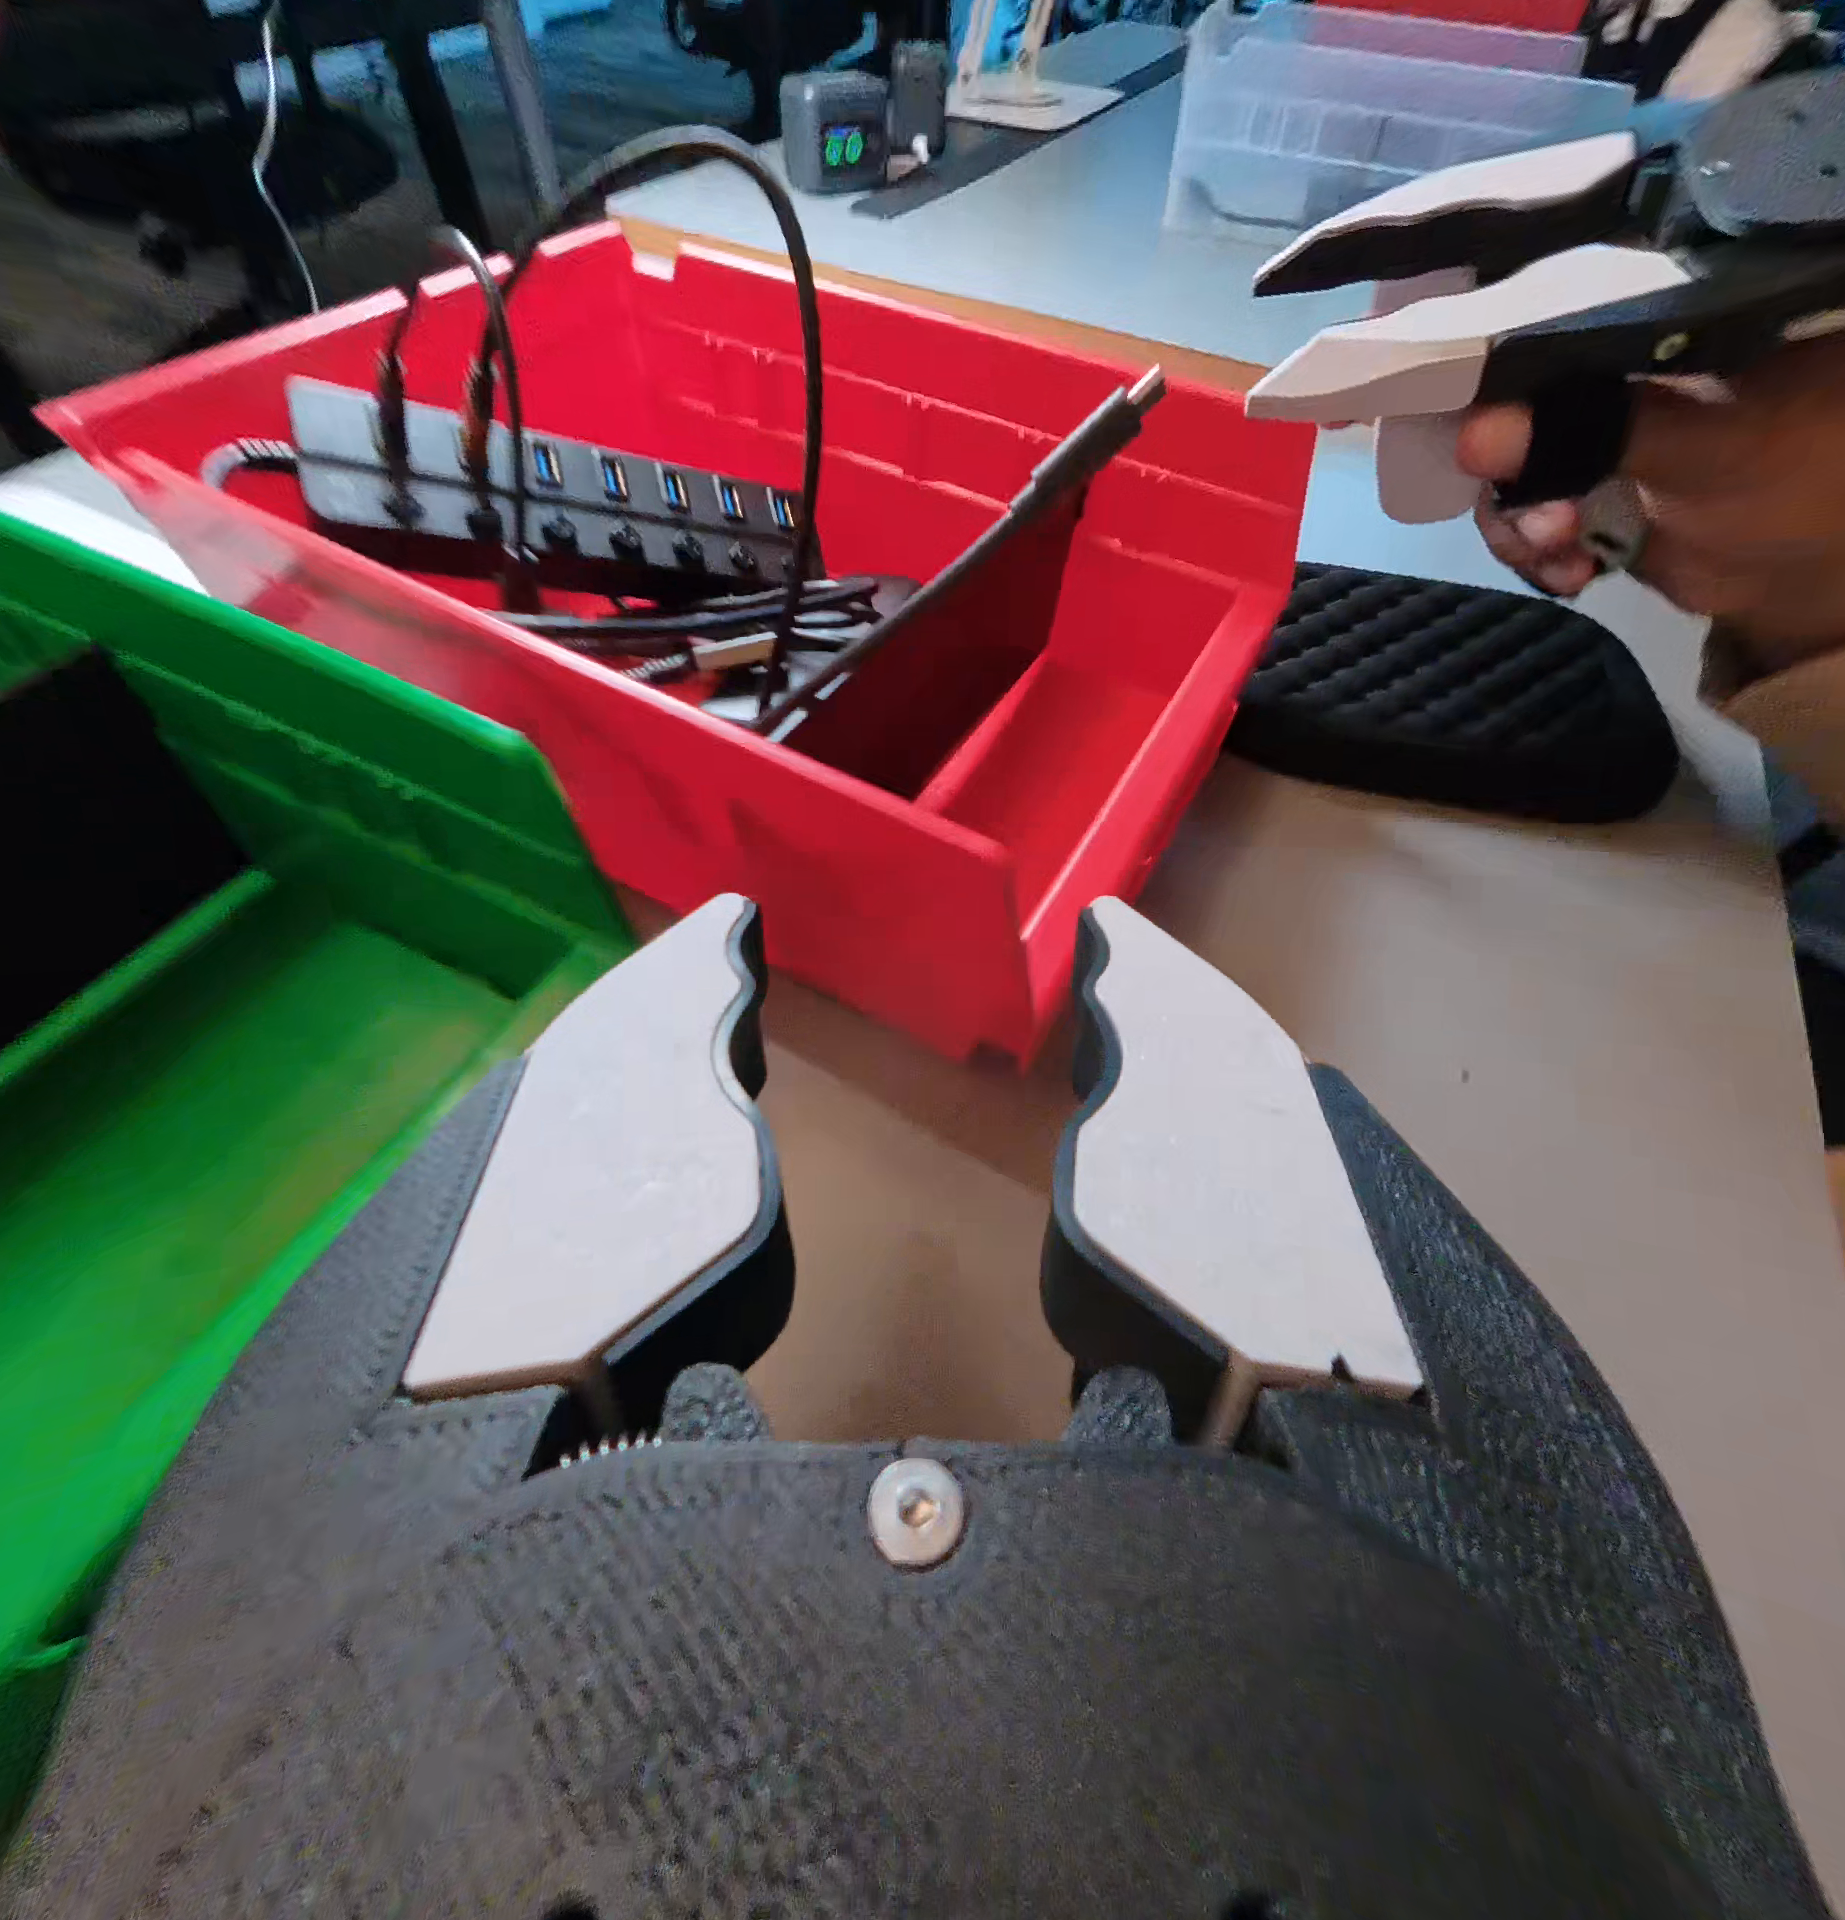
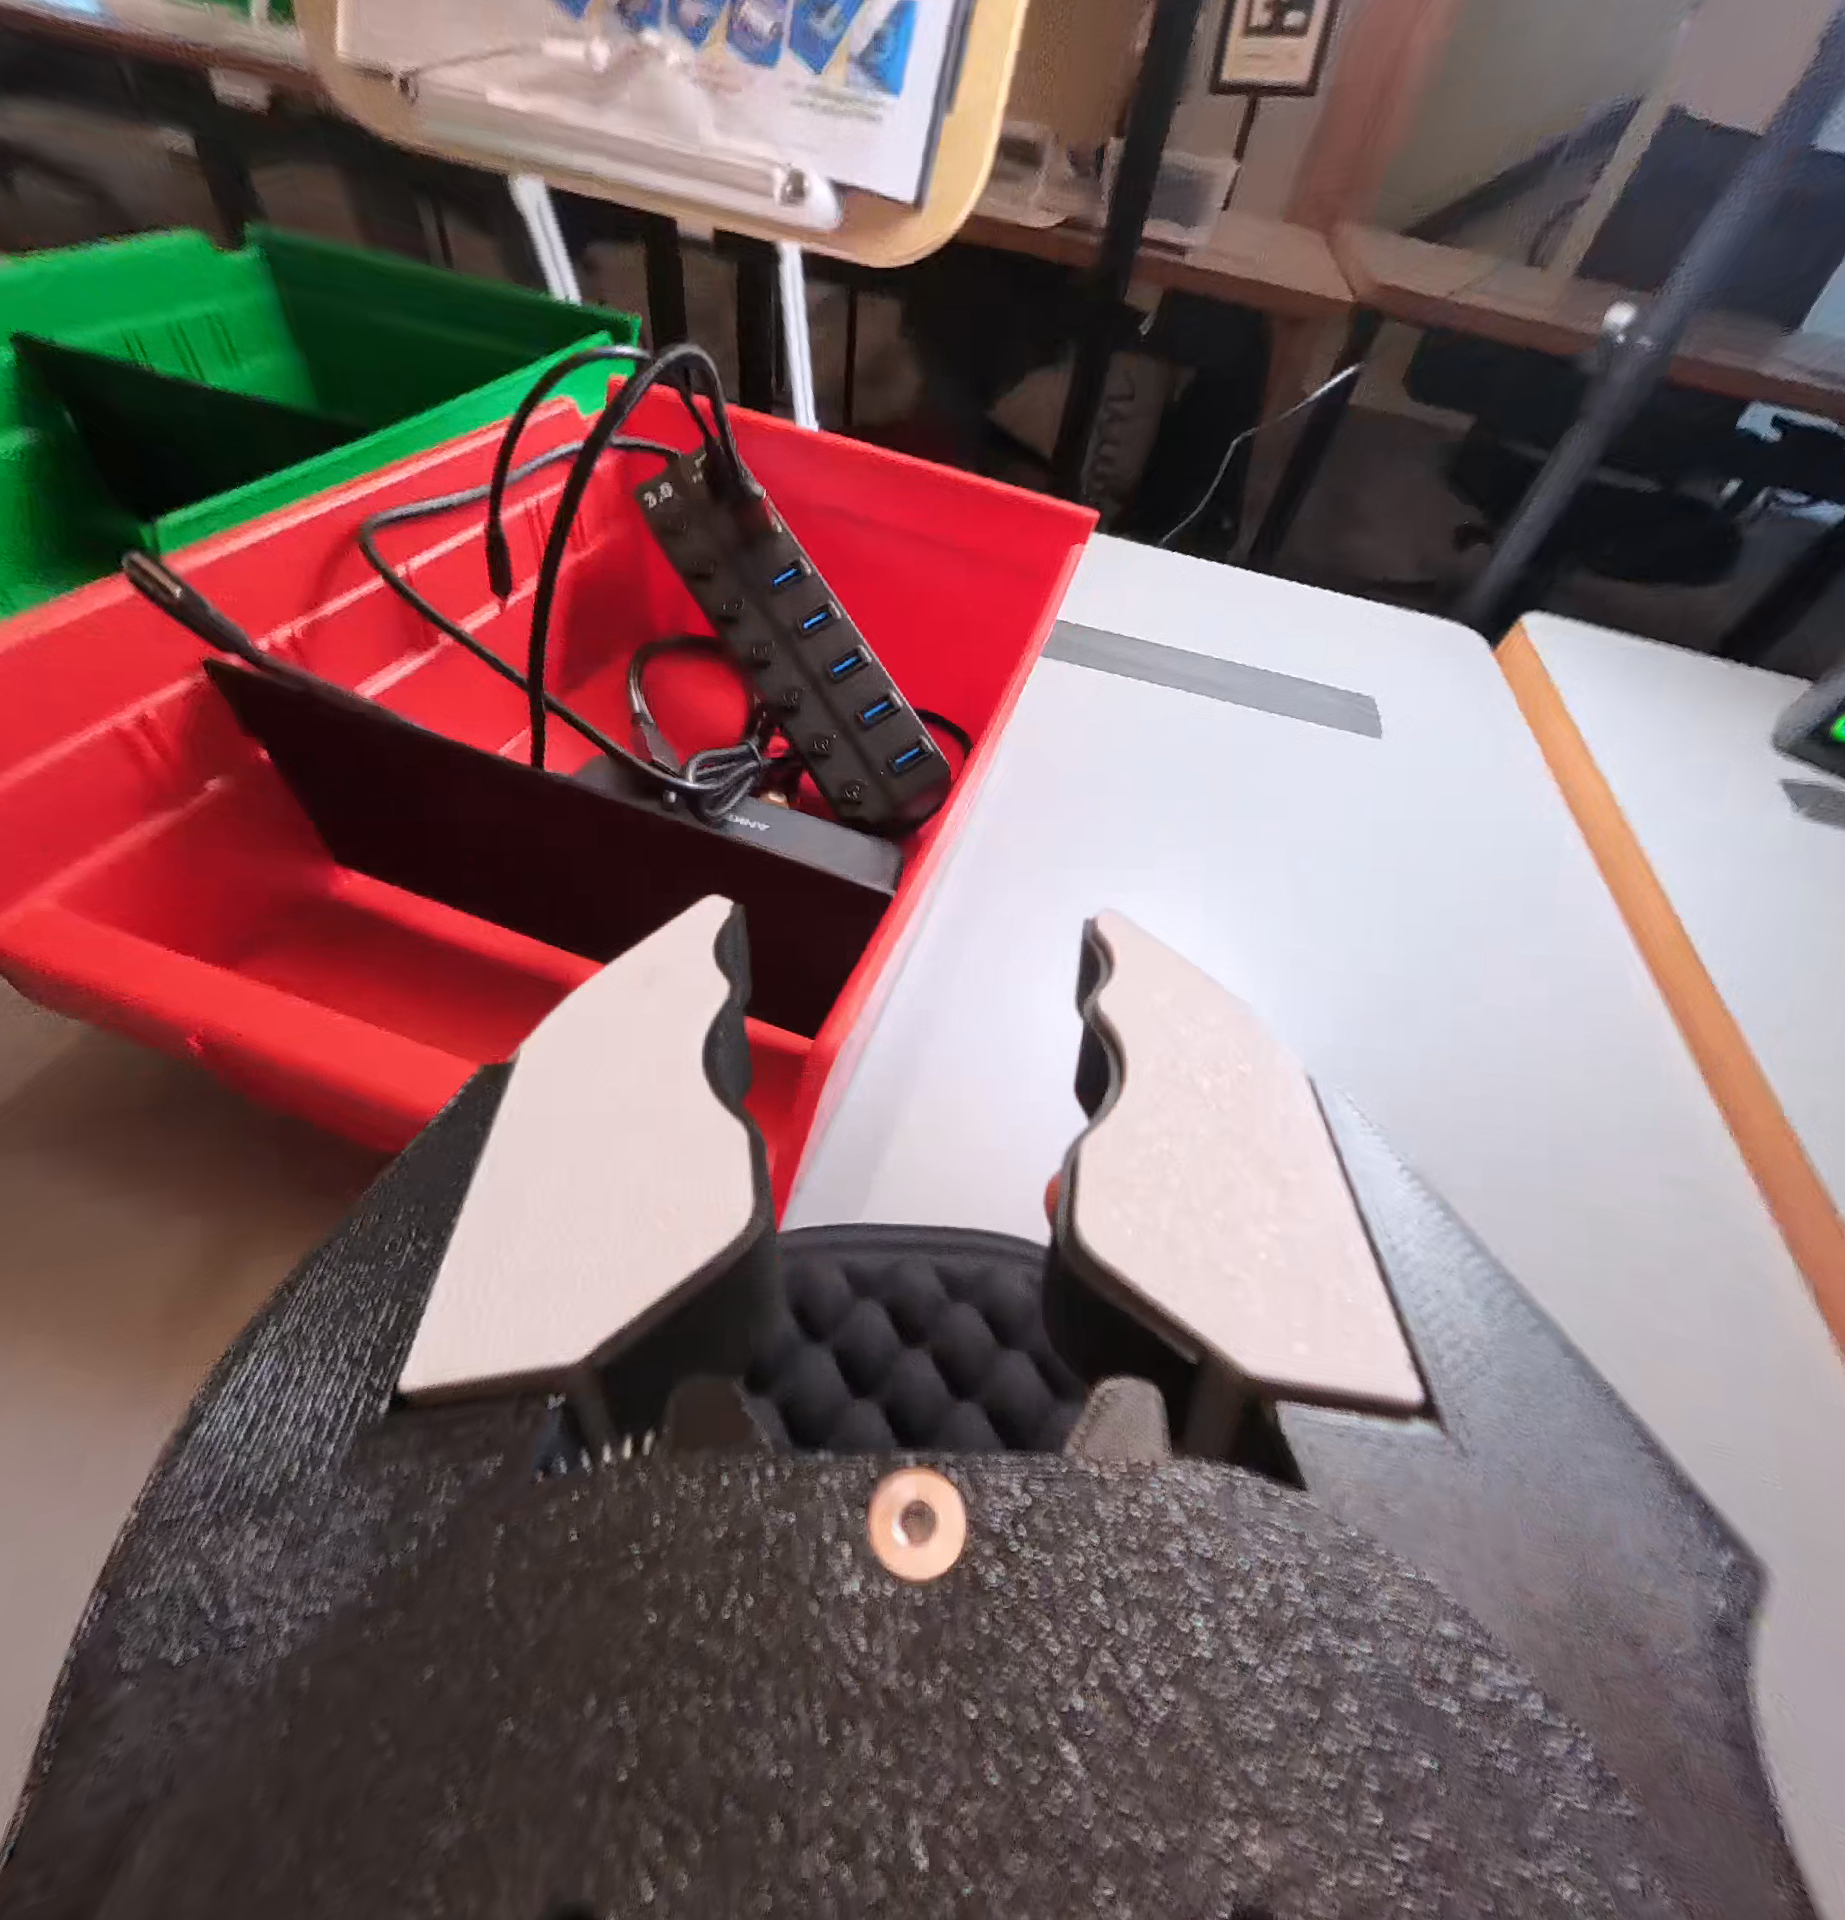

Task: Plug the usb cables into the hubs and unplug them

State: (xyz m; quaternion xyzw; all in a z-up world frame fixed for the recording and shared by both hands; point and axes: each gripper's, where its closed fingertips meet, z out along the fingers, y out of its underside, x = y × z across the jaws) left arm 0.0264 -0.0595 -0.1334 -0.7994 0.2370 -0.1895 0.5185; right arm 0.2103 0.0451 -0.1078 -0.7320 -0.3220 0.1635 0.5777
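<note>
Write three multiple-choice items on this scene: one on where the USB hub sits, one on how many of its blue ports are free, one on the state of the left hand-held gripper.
1. The USB hub lies in:
A. the red bin
B. the green bin
C. the black padded case

2. Free blue ports on the hub:
A. two
B. five
C. eight

3. The left hand-held gripper is:
A. shut on a cable
B. shut, empty
C. open, empty

Key: 1 A, the hub leans against the red bin's wall; 2 B, five blue ports show beside the two plugged cables; 3 C, the table shows between its spread fingers.
</note>
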